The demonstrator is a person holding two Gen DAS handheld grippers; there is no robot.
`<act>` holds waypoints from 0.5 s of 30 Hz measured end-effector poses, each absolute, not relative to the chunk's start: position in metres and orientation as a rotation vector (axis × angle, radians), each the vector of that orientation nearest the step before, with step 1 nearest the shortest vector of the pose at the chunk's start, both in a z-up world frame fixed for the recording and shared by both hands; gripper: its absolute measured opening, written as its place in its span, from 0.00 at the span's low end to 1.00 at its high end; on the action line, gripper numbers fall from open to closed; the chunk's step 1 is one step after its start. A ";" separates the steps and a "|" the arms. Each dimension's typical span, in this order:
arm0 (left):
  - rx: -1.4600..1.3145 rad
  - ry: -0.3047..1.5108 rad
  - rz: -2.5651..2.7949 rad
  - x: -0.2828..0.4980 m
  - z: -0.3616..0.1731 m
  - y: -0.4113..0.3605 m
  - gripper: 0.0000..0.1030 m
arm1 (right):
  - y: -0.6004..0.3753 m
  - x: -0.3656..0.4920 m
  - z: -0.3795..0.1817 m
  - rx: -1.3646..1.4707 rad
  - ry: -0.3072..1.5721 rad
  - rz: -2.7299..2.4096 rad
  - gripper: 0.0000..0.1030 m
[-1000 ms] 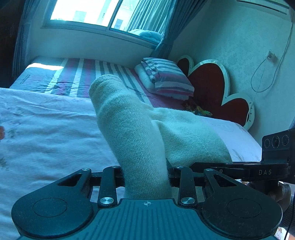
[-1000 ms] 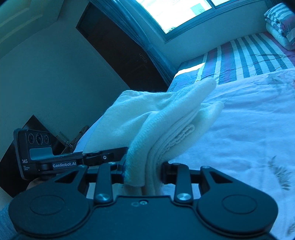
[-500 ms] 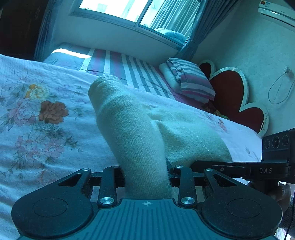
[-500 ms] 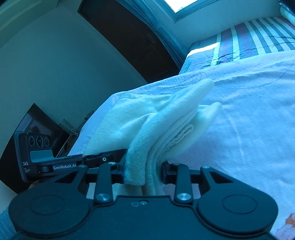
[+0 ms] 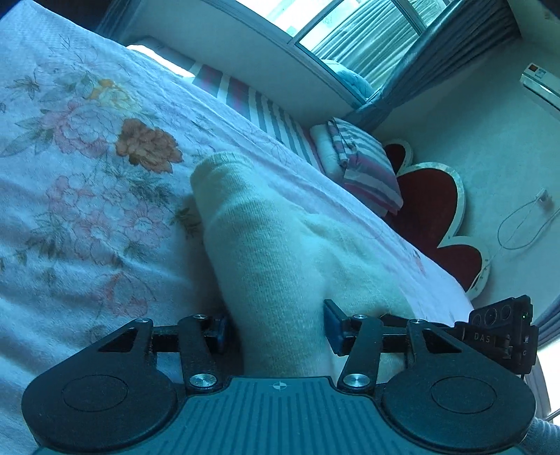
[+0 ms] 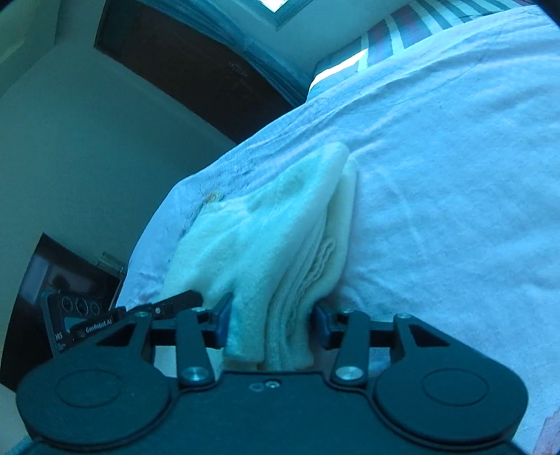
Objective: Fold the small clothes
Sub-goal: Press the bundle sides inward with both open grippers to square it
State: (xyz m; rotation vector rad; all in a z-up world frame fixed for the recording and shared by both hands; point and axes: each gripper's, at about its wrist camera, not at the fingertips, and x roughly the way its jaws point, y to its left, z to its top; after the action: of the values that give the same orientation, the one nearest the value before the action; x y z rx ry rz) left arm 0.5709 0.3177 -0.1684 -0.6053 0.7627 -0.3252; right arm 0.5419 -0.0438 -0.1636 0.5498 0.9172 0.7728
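Observation:
A cream knitted garment (image 5: 266,245), folded into a thick bundle, lies low on the floral bedsheet (image 5: 87,175). My left gripper (image 5: 276,325) straddles one end of it. Its jaws are opening, a dark gap shows beside the left pad, and the cloth still sits between them. In the right wrist view the other end of the garment (image 6: 280,224) shows stacked layers on the pale sheet (image 6: 455,175). My right gripper (image 6: 271,322) is opening too, with the layers loose between its pads. Each view shows the other gripper's body at its edge.
A striped pillow (image 5: 364,168) and a red heart-shaped headboard (image 5: 430,217) lie beyond the garment, under a window with curtains. A striped blanket (image 6: 402,31) covers the far bed. A dark doorway (image 6: 196,66) and a dark cabinet (image 6: 52,273) stand past the bed's edge.
Both grippers came down toward the bed with the garment and rolled. Their jaws, shut on the cloth before, now stand wider apart. The garment has settled onto the sheet.

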 end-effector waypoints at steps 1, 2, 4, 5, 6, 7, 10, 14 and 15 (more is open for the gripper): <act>-0.613 0.754 -0.313 0.573 -0.168 0.320 0.52 | -0.045 0.545 -0.162 0.564 0.909 0.761 0.53; -0.623 0.749 -0.302 0.575 -0.169 0.322 0.56 | -0.046 0.553 -0.162 0.583 0.911 0.753 0.53; -0.639 0.730 -0.268 0.578 -0.171 0.326 0.60 | -0.043 0.565 -0.161 0.603 0.917 0.729 0.53; -0.646 0.724 -0.251 0.580 -0.172 0.328 0.60 | -0.041 0.568 -0.161 0.583 0.912 0.707 0.46; -0.666 0.727 -0.232 0.584 -0.176 0.331 0.60 | -0.038 0.572 -0.162 0.547 0.920 0.671 0.39; -0.686 0.729 -0.227 0.587 -0.180 0.333 0.60 | -0.040 0.575 -0.165 0.552 0.934 0.661 0.37; -0.678 0.729 -0.226 0.596 -0.183 0.329 0.60 | -0.040 0.576 -0.168 0.563 0.930 0.654 0.35; -0.670 0.759 -0.228 0.587 -0.176 0.326 0.60 | -0.045 0.569 -0.163 0.602 0.971 0.672 0.44; -0.679 0.767 -0.248 0.577 -0.174 0.327 0.60 | -0.050 0.561 -0.158 0.598 0.970 0.696 0.50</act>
State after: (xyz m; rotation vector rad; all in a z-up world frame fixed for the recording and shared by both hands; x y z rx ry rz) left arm 0.5767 0.3266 -0.1743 -0.6790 0.7672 -0.2476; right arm 0.5610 -0.0503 -0.1580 0.5982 0.9697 0.6956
